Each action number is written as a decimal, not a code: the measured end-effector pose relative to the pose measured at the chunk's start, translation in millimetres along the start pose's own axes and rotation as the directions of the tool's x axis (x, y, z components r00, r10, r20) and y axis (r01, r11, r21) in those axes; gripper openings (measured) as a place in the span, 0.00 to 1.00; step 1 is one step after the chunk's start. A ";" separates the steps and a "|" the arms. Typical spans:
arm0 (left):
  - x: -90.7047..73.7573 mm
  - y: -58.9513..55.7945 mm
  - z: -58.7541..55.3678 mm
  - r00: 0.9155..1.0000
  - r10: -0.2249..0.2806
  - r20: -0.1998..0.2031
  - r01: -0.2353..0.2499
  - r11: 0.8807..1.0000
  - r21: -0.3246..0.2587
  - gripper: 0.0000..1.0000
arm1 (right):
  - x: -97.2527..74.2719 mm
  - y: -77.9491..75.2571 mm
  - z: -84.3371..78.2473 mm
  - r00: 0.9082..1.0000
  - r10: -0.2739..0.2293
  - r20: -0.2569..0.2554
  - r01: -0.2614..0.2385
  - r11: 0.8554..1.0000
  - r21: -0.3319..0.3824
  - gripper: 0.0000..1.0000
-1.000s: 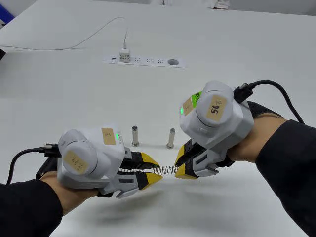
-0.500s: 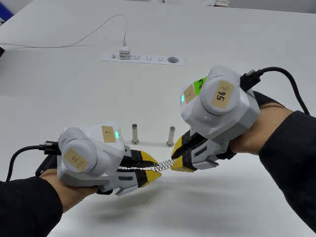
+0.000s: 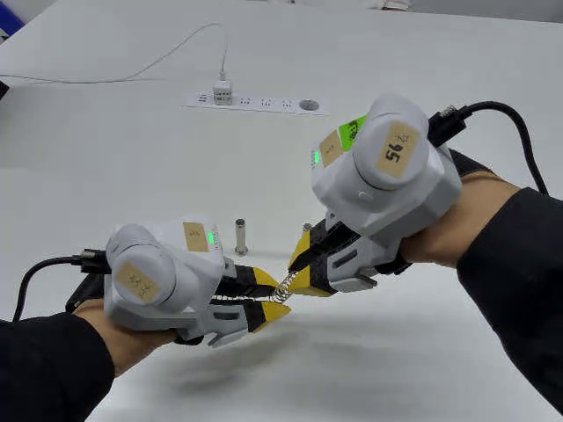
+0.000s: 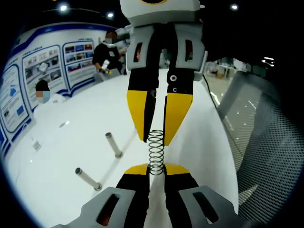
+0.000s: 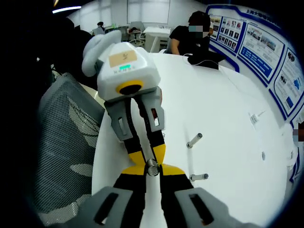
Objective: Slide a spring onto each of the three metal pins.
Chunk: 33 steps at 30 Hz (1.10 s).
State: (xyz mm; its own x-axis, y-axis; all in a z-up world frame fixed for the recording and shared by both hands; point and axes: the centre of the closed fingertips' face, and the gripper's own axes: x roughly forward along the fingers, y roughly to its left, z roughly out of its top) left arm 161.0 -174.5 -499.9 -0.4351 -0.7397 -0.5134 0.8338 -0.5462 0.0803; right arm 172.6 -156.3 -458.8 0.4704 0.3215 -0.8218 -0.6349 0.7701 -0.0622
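The spring [image 3: 283, 286] hung squeezed short above the white table [image 3: 132, 176]. The left gripper [image 3: 271, 297] was clamped on 1 end and the right gripper [image 3: 299, 269] on the other, their tips almost meeting. Just beyond the spring stood a metal pin [image 3: 240, 238] and a 2nd pin [image 4: 113, 145], both upright; a power strip [image 3: 257, 106] lay well beyond it.

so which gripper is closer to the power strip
Right. The right gripper is farther up the table, toward the power strip; the left gripper is lower down, farther from it.
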 end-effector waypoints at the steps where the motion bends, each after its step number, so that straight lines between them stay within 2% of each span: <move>1: 0.1 -0.2 0.3 1.000 -0.001 0.001 0.001 1.000 -0.002 0.11 | 0.1 -0.1 0.7 1.000 -0.001 0.003 0.001 1.000 0.000 0.12; 8: -0.2 1.0 2.9 1.000 0.002 0.016 -0.002 1.000 -0.004 0.11 | 2.4 0.5 -1.7 1.000 0.004 -0.002 -0.004 1.000 0.006 0.16; 17: -1.0 1.7 7.7 1.000 0.005 0.031 -0.005 1.000 -0.003 0.11 | 6.0 -0.9 -7.2 1.000 0.011 -0.004 -0.011 1.000 0.026 0.15; 33: -0.8 0.3 8.2 0.999 0.004 0.039 -0.003 1.000 -0.018 0.12 | 7.2 -0.6 -4.8 1.000 0.017 0.000 -0.017 0.999 0.031 0.12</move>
State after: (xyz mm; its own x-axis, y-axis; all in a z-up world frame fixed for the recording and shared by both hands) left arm 158.9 -177.3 -492.4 -0.4446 -0.7567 -0.4793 0.8412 -0.5365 0.0668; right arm 173.5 -157.1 -467.4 0.4598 0.3346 -0.8226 -0.6236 0.7811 -0.0309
